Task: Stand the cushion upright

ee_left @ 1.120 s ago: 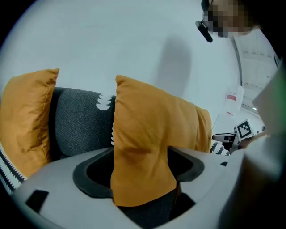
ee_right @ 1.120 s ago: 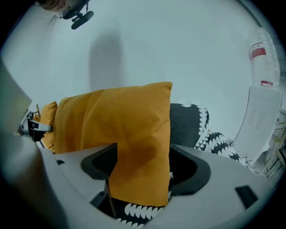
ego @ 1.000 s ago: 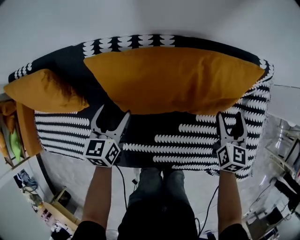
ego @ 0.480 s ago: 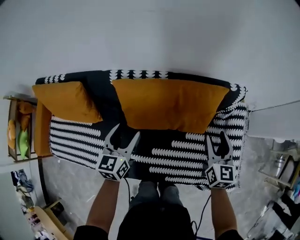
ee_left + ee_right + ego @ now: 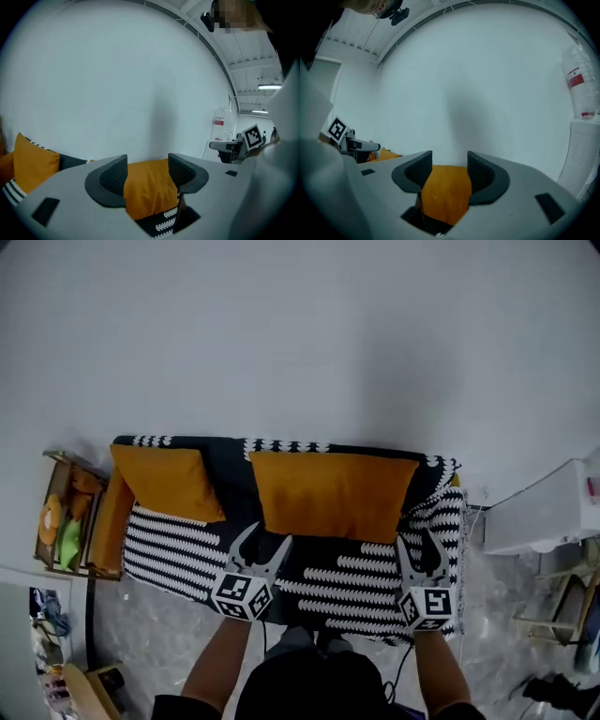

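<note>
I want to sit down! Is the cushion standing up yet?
Looks done: the big orange cushion stands upright against the sofa back. In hand: nothing; the left gripper and right gripper are clear of it, empty, jaws just closing partway. Left: nothing I can see.

Sofa (image 5: 347,573) seat in front of large cushion (image 5: 333,493): bare, open to approach from the front edge. Large cushion stands against the backrest (image 5: 234,474), covering its centre and right. A strip of dark backrest is free between it and the small cushion (image 5: 167,482) at the left end. Wall (image 5: 300,352) directly behind the sofa: no passage at the back. Wooden shelf (image 5: 66,512) just beside the left arm. White cabinet (image 5: 539,512) near the right end, with a strip of floor (image 5: 478,568) between.
</note>
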`<action>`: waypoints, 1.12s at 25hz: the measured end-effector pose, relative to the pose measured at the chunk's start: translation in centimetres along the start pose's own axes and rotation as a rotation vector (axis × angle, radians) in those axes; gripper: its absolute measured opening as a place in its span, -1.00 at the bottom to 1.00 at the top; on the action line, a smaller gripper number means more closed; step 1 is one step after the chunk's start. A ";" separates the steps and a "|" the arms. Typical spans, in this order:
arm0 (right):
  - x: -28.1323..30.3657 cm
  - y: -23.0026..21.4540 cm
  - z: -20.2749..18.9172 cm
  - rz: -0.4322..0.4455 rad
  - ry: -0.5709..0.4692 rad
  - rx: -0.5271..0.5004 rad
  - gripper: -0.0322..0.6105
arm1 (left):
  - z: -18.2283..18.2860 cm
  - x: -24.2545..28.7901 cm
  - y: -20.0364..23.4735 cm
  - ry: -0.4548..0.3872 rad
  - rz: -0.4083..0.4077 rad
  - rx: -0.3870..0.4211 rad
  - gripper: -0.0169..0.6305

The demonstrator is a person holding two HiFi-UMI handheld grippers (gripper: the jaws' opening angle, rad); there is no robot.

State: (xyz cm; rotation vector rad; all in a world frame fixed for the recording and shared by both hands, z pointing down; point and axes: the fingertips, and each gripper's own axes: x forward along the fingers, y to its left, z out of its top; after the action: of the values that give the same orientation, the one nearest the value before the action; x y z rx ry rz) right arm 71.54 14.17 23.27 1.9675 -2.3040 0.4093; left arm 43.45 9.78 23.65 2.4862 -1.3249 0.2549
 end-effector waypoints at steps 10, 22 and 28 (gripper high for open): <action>-3.3 2.7 4.0 0.049 -0.075 -0.008 -0.24 | 5.3 -3.8 -1.8 -0.100 0.004 0.035 -0.25; -5.2 9.9 5.8 0.037 -0.134 -0.038 -0.59 | 6.5 -10.8 1.5 -0.141 0.022 0.090 -0.68; -5.9 13.8 5.8 0.031 -0.142 -0.070 -0.70 | 6.1 -13.0 3.3 -0.141 -0.008 0.122 -0.79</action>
State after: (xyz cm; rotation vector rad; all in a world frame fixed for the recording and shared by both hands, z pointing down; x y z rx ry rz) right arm 59.62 20.22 14.28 1.9913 -2.3990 0.1936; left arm 33.55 16.03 14.65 2.6542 -1.3916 0.1660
